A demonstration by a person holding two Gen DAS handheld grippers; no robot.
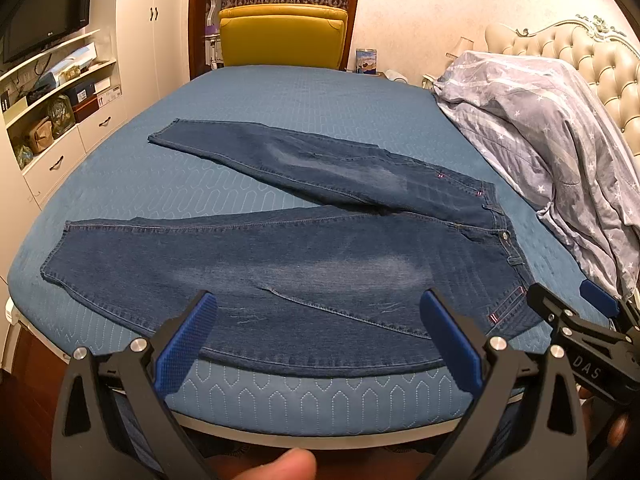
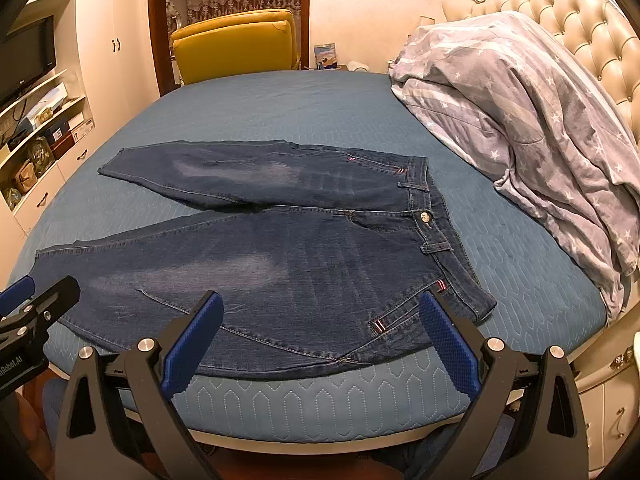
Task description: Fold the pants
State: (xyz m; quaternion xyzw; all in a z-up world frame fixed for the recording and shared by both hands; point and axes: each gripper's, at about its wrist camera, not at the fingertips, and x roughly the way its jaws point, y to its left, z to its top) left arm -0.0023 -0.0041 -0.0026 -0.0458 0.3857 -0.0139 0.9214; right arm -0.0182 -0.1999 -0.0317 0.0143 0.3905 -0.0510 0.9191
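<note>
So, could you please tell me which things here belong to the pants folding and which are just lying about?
Belong to the job:
jeans
left claw
right claw
bed

Lying about:
star-print duvet
yellow chair
television

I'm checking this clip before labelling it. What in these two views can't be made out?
- Back of the jeans: face down on the bed, both views.
- Items on the shelves: too small, left wrist view.
- What lies under the star-print duvet: covered.
- Floor beneath the bed: blocked by the left gripper and right gripper.
</note>
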